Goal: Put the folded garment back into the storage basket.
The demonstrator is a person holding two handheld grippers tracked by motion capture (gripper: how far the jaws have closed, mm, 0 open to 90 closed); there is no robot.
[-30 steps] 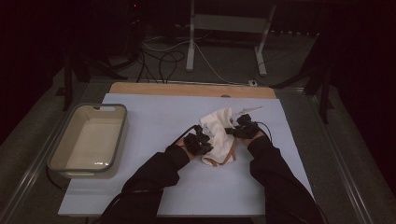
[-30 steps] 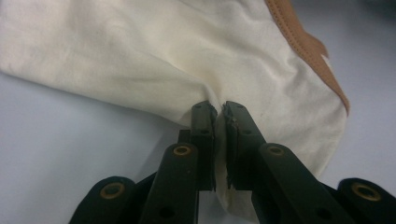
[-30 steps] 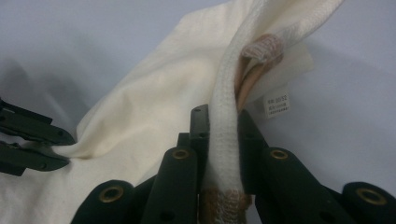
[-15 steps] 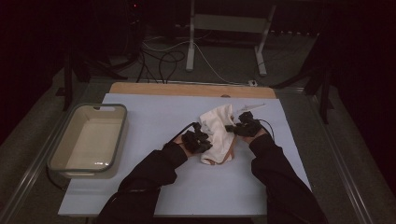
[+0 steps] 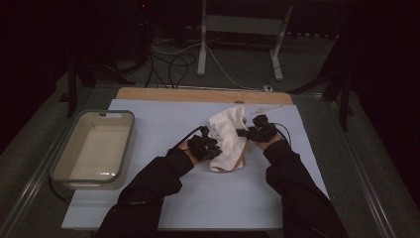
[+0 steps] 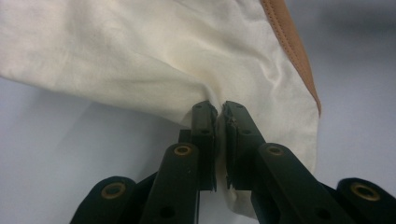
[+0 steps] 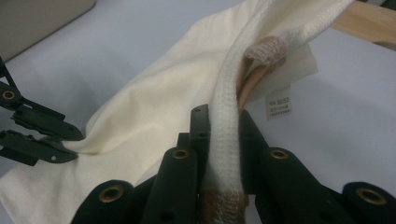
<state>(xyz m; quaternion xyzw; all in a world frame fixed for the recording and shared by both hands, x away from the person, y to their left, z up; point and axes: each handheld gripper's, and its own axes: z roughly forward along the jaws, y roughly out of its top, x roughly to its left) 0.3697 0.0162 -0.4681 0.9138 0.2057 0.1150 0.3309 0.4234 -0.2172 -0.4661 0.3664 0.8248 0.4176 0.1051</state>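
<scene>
Cream cloth garment (image 5: pixel 227 139) hangs between my grippers, its lower part on the counter (image 5: pixel 208 198). Left gripper (image 6: pixel 218 114) clamped on a fold; right gripper (image 7: pixel 225 122) clamped on the ribbed hem. Step, as I judge: lifting to spread. Next: draw the grips apart evenly.

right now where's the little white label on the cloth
In the right gripper view, the label hangs at the right of the cream cloth, just beyond the right gripper, beside the tan trim.
</scene>
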